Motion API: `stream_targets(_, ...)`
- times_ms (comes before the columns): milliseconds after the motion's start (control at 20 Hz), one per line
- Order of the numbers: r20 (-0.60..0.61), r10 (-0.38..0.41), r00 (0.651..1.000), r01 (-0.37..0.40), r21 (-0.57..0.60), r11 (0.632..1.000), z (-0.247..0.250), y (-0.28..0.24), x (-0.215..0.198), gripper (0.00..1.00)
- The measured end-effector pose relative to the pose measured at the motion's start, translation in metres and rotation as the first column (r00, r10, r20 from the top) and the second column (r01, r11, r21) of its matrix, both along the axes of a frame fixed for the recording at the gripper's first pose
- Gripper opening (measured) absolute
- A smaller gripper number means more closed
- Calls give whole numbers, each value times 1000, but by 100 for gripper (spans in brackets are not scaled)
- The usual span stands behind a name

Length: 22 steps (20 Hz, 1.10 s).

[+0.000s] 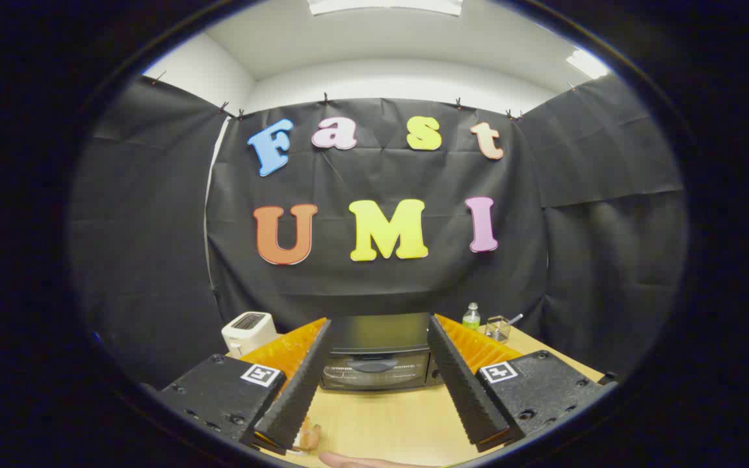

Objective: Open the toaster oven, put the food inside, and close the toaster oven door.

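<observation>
Gripper [379,344] released, holding nothing, facing the closed oven [378,354] mid-desk [381,422]; rigid door, likely stiff; grab its handle [374,366].

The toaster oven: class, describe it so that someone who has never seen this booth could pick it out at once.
On the wooden table, look straight ahead between the open gripper's fingers, against the black cloth. The toaster oven is the dark, wide box there, its glass door shut. The white appliance beside it is smaller and pale.

Black toaster oven [376,351], light wood table [387,416], white toaster [249,330], green-label bottle [471,317].
</observation>
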<state>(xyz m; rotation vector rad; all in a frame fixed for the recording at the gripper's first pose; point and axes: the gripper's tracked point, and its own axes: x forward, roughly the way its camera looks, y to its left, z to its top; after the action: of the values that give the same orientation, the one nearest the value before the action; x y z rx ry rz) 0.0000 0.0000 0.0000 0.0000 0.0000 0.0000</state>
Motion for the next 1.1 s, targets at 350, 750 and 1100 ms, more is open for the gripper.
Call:
stream_targets(350,29,-15,999,15,15,1000,2,-10,2,96)
stream_targets(750,32,-40,999,41,-25,999,-11,-9,16,96)
stream_targets(1100,-1,-4,1000,4,-36,999,-41,2,73,96)
